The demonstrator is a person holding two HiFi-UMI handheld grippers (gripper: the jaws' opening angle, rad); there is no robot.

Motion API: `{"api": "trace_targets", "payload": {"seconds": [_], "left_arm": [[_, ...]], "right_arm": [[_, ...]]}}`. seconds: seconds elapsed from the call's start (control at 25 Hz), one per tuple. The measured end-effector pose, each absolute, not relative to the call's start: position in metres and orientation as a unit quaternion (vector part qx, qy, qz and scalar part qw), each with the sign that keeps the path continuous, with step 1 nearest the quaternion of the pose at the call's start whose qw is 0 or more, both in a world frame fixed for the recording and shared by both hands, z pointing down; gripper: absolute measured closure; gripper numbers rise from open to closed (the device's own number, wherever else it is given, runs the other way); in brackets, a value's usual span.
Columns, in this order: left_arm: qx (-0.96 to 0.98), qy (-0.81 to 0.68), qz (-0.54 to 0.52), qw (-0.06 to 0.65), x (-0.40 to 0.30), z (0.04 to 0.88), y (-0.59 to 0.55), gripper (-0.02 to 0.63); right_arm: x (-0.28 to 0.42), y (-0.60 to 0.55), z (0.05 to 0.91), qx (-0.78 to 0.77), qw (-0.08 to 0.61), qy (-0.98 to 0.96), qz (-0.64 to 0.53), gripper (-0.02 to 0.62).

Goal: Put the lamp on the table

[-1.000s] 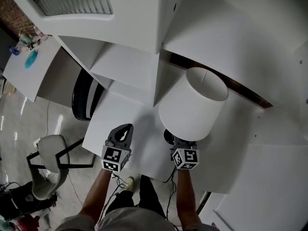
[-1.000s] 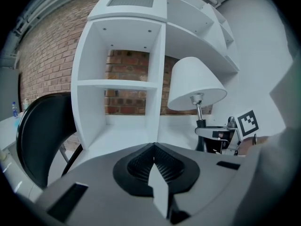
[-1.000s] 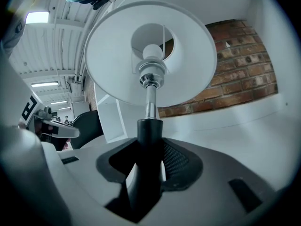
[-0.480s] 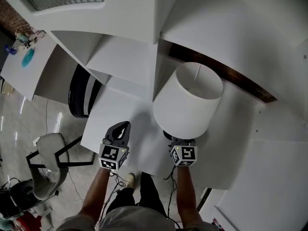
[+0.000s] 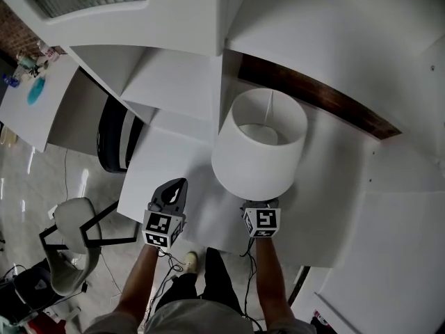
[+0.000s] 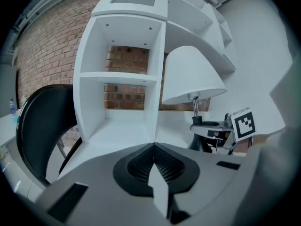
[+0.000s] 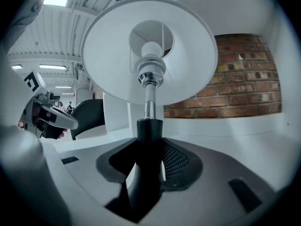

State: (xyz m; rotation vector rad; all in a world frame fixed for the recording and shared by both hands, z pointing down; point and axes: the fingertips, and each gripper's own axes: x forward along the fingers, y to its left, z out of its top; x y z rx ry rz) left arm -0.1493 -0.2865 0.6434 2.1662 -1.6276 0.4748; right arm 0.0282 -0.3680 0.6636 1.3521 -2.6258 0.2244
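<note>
Head view: the lamp (image 5: pixel 259 145) stands upright over the white bench (image 5: pixel 167 165), near its front edge and to the right of the centre. Its white shade (image 5: pixel 278 172) opens upward and hides most of the stem from above. The right tool (image 5: pixel 259 204) sits just under the front rim of the shade. Right gripper view: the right tool (image 7: pixel 149 145) is closed on the lamp's black neck (image 7: pixel 149 131). Both pads press its sides, the jaws standing partly apart around it. A metal stem (image 7: pixel 149 102) rises from the neck to the bulb socket inside the shade (image 7: pixel 188 65). Left gripper view: the lamp (image 6: pixel 190 76) is to the right with the right tool (image 6: pixel 209 126) clamped below the shade. The dark foot flares out beneath the tool, low by the bench surface. I cannot tell whether the foot touches the bench. The left tool (image 5: pixel 177 186) hovers over the bench, to the left of the lamp and well apart from it. The left tool (image 6: pixel 153 147) has its jaws together and nothing between them. A white shelf unit (image 6: pixel 120 55) stands behind the bench against a brick wall (image 7: pixel 244 74). A black chair (image 5: pixel 111 141) stands at the left end of the bench.
</note>
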Motion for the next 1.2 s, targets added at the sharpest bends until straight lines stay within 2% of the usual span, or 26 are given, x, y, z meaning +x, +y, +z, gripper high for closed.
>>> {"api": "trace_targets", "payload": {"seconds": [1.2], "left_arm": [[0.783, -0.561, 0.180, 0.198, -0.148, 0.659, -0.257, 0.601]], "right_arm": [[0.037, -0.348, 0.666, 0.483, 0.052, -0.873, 0.051, 0.430]]}}
